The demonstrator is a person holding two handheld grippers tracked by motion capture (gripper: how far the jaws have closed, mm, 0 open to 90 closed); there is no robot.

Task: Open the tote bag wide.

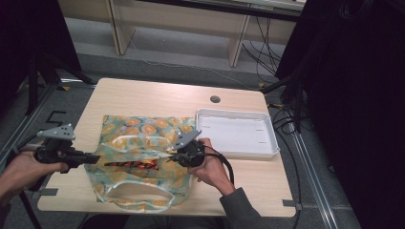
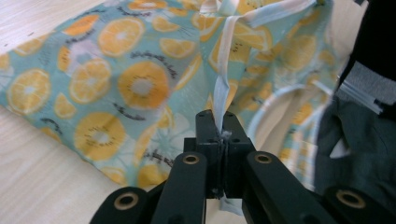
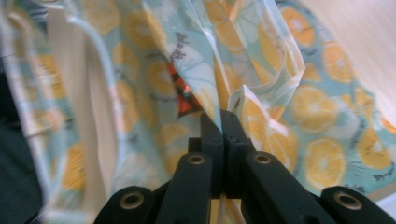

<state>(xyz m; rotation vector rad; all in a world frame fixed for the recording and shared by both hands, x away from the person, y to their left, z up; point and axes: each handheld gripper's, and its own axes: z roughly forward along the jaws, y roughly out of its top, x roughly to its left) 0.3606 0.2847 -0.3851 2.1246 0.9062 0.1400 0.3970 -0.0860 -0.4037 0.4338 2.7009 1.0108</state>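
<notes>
There, the orange-print bag (image 1: 143, 157) lay on the wooden table (image 1: 143, 98), just left of a white tray (image 1: 237, 133). The left gripper (image 1: 93, 158) and right gripper (image 1: 174, 156) each pinched its rim, jaws closed.

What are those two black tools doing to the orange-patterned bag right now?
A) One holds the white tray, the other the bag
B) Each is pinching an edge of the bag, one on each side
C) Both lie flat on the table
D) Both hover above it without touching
B: the left tool and the right tool each have their jaws closed on an edge of the bag, on opposite sides, while the white tray sits untouched beside it.
</notes>
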